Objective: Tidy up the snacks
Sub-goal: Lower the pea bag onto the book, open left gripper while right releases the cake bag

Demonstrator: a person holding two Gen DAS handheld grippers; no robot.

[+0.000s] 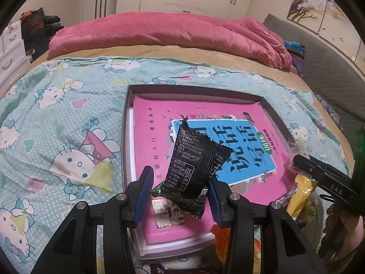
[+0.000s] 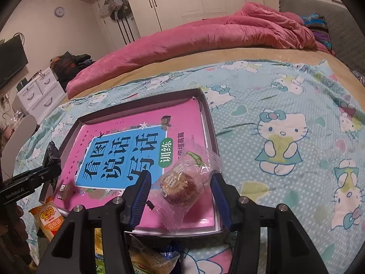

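A shallow dark box [image 1: 127, 123] with a pink book [image 1: 155, 123] in it lies on the bed. My left gripper [image 1: 178, 189] holds a black-and-green snack packet [image 1: 194, 166] over the book's near end; the right pad touches it, the left pad stands slightly off. My right gripper [image 2: 180, 189] has a clear-wrapped round brown pastry [image 2: 182, 185] between its wide jaws, resting on the book [image 2: 182, 114] near the box's right wall [image 2: 209, 123]. The right gripper also shows at the edge of the left wrist view [image 1: 324, 171].
Several loose snack packets lie at the box's near edge: a yellow-orange one [image 2: 49, 217], a yellow one [image 1: 301, 194] and others [image 2: 150, 258]. A Hello Kitty sheet [image 2: 285, 137] covers the bed. A pink quilt [image 1: 159, 32] is heaped at the back. White drawers [image 2: 38, 96] stand left.
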